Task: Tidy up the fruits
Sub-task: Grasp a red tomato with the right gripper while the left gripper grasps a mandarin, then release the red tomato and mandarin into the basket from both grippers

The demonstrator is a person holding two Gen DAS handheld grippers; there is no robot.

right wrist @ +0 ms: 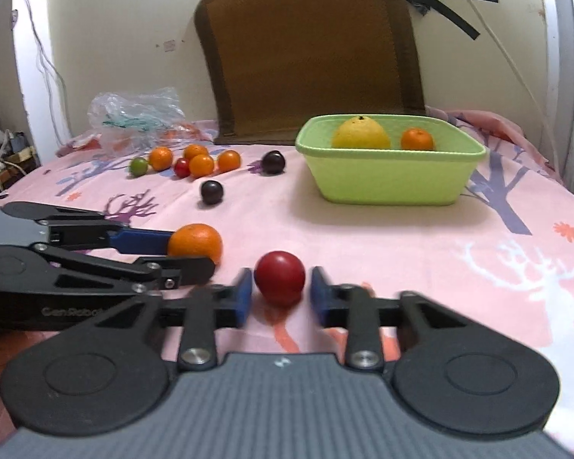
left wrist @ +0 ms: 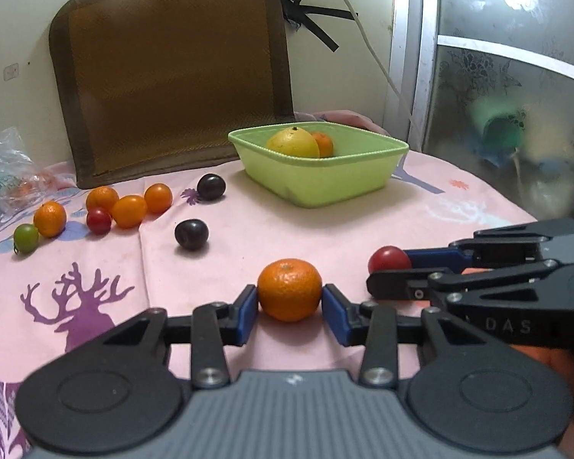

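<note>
Left tool on the mandarin

My left tool (left wrist: 289, 308) has its blue pads touching both sides of a mandarin (left wrist: 289, 290) on the pink cloth (left wrist: 248, 229); green tub (left wrist: 325, 183) sits beyond.

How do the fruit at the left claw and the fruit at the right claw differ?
The mandarin between the left claw pads is orange, dimpled and larger; the red fruit at the right claw is smooth, glossy and smaller. The mandarin's pads sit against its sides; gaps show beside the red fruit. Both are round and lie outside the green basin.
</note>
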